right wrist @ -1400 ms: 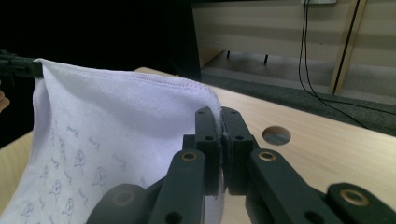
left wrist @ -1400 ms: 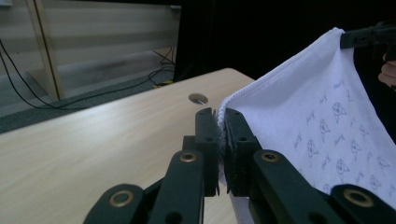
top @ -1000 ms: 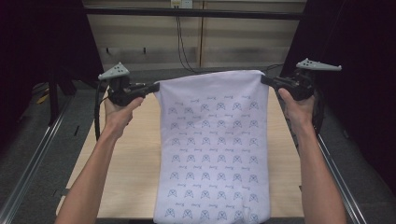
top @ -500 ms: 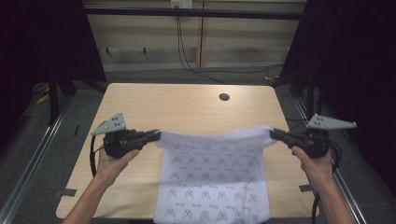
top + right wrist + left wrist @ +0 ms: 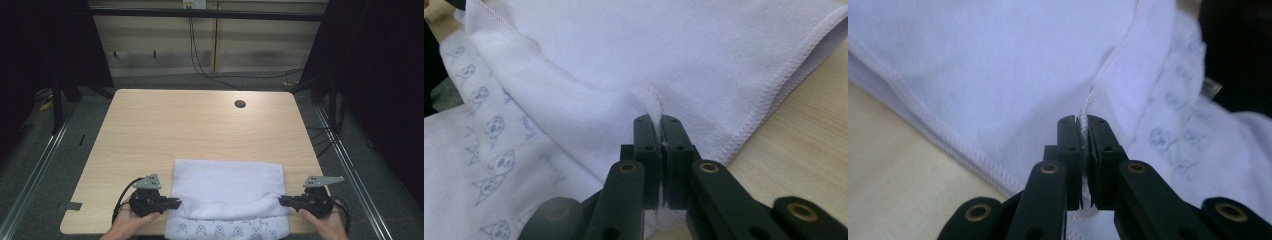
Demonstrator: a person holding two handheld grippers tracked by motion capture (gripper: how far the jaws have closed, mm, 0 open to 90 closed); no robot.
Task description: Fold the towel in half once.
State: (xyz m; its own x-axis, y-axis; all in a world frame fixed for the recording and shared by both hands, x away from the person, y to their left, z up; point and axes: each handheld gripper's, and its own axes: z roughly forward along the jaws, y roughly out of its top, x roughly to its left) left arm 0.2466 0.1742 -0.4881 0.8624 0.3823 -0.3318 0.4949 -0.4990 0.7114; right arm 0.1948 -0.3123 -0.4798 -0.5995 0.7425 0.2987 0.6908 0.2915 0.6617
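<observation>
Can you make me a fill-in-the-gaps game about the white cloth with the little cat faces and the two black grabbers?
1. The left gripper is shut on the cloth's ____.
2. The cloth lies on a ____ table.
3. Little ____ faces are printed on it.
4. The right gripper pinches the cloth's ____ edge in the high view.

Missing words: hem; wooden; cat; right

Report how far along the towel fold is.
Done: the white towel lies doubled on the table, plain side up, printed layer showing along the near edge. In hand: left gripper and right gripper pinch its hem corners. Left: release, probably fold again.
</observation>
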